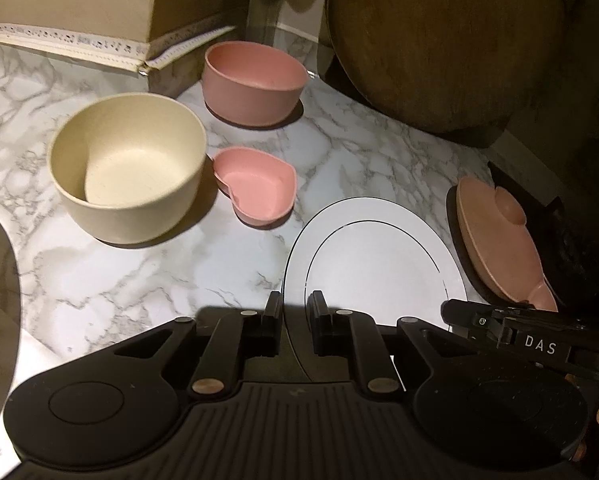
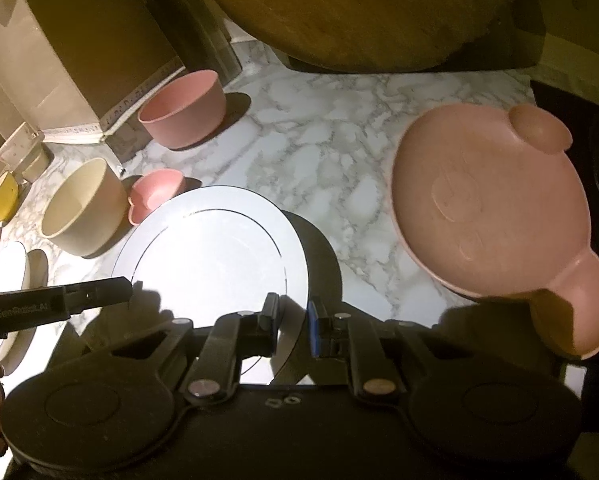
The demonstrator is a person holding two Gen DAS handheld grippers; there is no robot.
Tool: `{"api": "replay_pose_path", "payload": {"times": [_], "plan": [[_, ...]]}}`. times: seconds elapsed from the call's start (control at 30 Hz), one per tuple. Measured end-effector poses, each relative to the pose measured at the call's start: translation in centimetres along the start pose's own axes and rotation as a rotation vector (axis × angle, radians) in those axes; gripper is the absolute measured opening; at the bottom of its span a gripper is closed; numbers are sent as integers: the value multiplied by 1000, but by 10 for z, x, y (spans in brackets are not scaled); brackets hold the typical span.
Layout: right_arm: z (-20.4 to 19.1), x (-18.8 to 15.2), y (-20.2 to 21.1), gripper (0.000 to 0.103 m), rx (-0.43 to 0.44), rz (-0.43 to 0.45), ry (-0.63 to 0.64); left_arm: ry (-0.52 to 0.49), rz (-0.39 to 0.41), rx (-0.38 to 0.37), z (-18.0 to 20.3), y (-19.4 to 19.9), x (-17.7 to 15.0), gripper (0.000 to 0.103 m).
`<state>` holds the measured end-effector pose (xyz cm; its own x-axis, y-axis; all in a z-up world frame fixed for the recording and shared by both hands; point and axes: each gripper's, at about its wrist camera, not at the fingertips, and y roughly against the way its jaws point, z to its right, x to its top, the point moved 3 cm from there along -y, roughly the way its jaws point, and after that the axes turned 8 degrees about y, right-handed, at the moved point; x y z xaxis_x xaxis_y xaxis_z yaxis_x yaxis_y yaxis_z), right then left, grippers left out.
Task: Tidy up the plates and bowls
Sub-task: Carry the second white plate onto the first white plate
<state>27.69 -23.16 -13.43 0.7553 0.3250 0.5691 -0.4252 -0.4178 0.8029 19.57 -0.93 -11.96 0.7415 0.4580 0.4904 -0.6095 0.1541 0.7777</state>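
Glossy white plate [image 2: 215,248]; matt pink bowl [image 1: 253,82]; marbled countertop [image 1: 147,276].

The right tool [image 2: 292,320] straddles the white plate's [image 2: 215,248] rim, pink plate [image 2: 487,208] alongside on marble.

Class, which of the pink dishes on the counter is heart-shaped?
The small pink dish beside the cream bowl; the pink bowl is round, the pink plate has ears.

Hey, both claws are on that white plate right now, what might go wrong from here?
1. Both the left claw and right claw straddle only the rim of the white plate; it may slip or tilt.
2. The heart-shaped pink dish and cream bowl sit close beside it and might get bumped.
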Motion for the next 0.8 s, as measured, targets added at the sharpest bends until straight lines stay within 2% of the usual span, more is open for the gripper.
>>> {"api": "replay_pose_path", "payload": {"times": [0.33,0.8], "plan": [[-31,20,15,13,10,33,43,38,48,13,-19,34,8,14],[-101,43,9,13,92,50,146,146,156,68,-79,87,19,13]]}}
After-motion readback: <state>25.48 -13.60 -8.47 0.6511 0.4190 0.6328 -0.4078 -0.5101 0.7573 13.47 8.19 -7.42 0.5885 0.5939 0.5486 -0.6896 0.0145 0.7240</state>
